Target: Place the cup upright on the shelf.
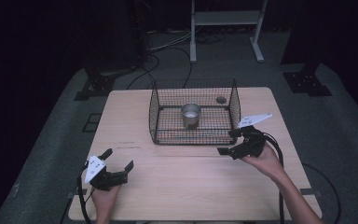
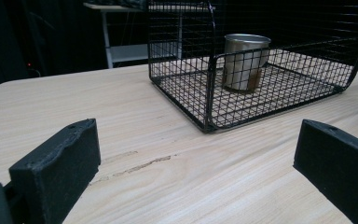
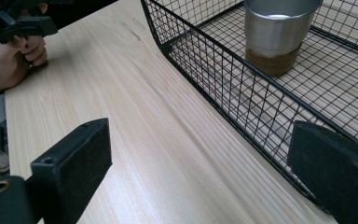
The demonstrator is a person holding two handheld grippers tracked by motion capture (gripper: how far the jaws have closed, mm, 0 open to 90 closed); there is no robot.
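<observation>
1. The right tool [image 1: 230, 142] has its jaws wide apart with nothing between them; it sits just off the near right corner of the wire basket [image 1: 156, 112], one jaw close against the basket's near wall in the right gripper view.
2. The left tool [image 1: 119, 159] also stands spread and empty, low over the table [image 1: 191, 186], well apart from the basket, toward its near left.
3. The metal cup [image 1: 191, 115] stands upright inside the basket, about mid-floor, clear of the walls.
4. A small dark round object [image 1: 221, 99] lies in the basket's far right corner; what it is cannot be told.
</observation>
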